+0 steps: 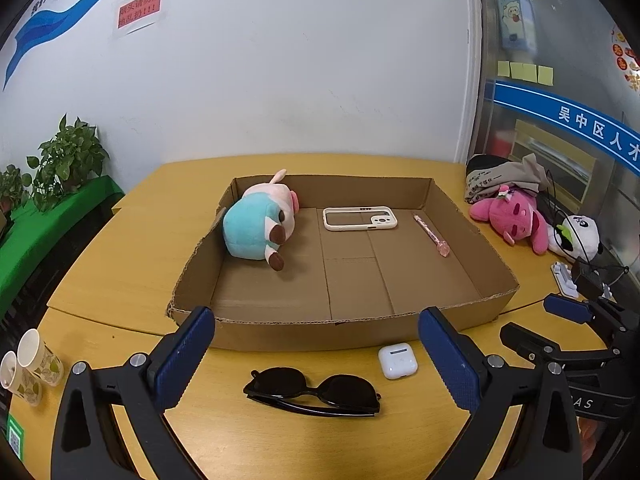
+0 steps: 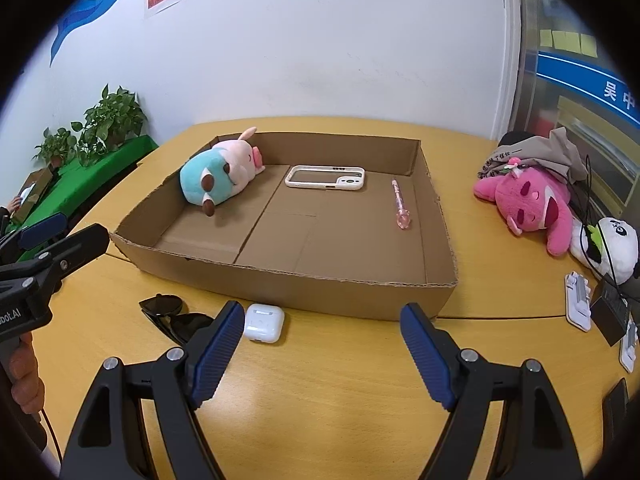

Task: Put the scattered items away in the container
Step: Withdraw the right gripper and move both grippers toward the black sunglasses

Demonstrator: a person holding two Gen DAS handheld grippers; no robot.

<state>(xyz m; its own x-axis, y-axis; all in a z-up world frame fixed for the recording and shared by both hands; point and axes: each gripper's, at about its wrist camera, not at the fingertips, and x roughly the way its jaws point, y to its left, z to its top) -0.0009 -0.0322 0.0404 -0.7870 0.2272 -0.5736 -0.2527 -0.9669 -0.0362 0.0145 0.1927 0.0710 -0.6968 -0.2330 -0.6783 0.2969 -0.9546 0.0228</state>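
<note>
I am holding my left gripper (image 1: 316,354) tilted down over the near edge of the tabletop (image 1: 132,240), its blue-padded jaws standing wide apart with nothing between the pads; the sunglasses (image 1: 312,390) are lying folded on the wood just below and between them, not touched. My right gripper (image 2: 322,350) is pointing down the same way beside it, jaws likewise spread and empty, and the white earbud case (image 2: 263,322) is sitting just beside its left pad, close against the front wall of the cardboard box (image 2: 304,292). In the right wrist view a hand (image 2: 26,380) is wrapping the handle of the left gripper at the left edge. The box is lying open and shallow in the middle of the tabletop, and inside it a blue and pink plush toy (image 1: 260,224) is resting on its side in the far left corner, a cream phone case (image 1: 360,219) is lying flat near the far wall, and a pink pen (image 1: 431,235) is lying along the right side. Outside the box to the right, a pink plush (image 2: 528,204) and a panda plush (image 2: 608,248) are lying among dark cables and a grey cloth. Two paper cups (image 1: 30,364) are standing at the tabletop's left edge. Potted plants (image 1: 66,160) are sitting on a green ledge against the white wall.
</note>
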